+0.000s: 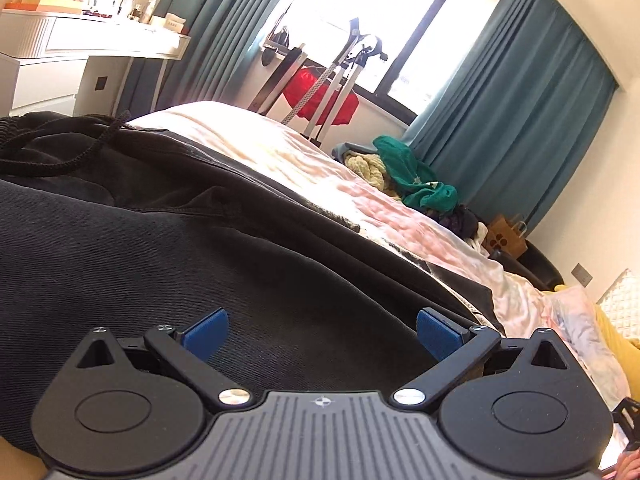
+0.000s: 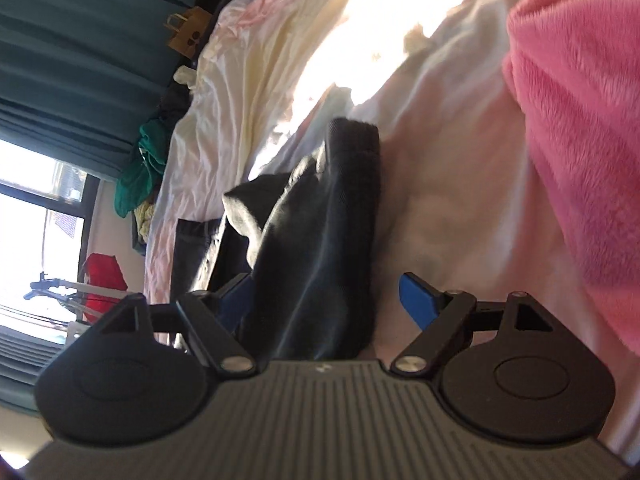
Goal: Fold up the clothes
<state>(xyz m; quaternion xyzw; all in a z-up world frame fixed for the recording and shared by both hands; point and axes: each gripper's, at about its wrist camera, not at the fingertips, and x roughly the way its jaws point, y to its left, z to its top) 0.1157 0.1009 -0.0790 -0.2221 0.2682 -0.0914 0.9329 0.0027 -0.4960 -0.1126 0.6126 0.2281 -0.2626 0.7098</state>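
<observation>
Dark trousers on the bed, both my claws spread over them.

Left wrist view: my left claw (image 1: 322, 334) stands released, blue pads apart, right over the dark trousers (image 1: 168, 248), which run from the drawstring waist (image 1: 68, 148) far left toward the near right across the bed (image 1: 320, 168); their near edge is cut off.
Right wrist view: my right claw (image 2: 326, 300) is spread too, one trouser leg (image 2: 320, 248) running lengthwise between the pads, far away from me; its left pad is half hidden by cloth, and a pink fleece (image 2: 580, 140) lies right.

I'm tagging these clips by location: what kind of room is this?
Most likely a bedroom: a bed with rumpled pale sheets, teal curtains at a window, and a white dressing table.
</observation>
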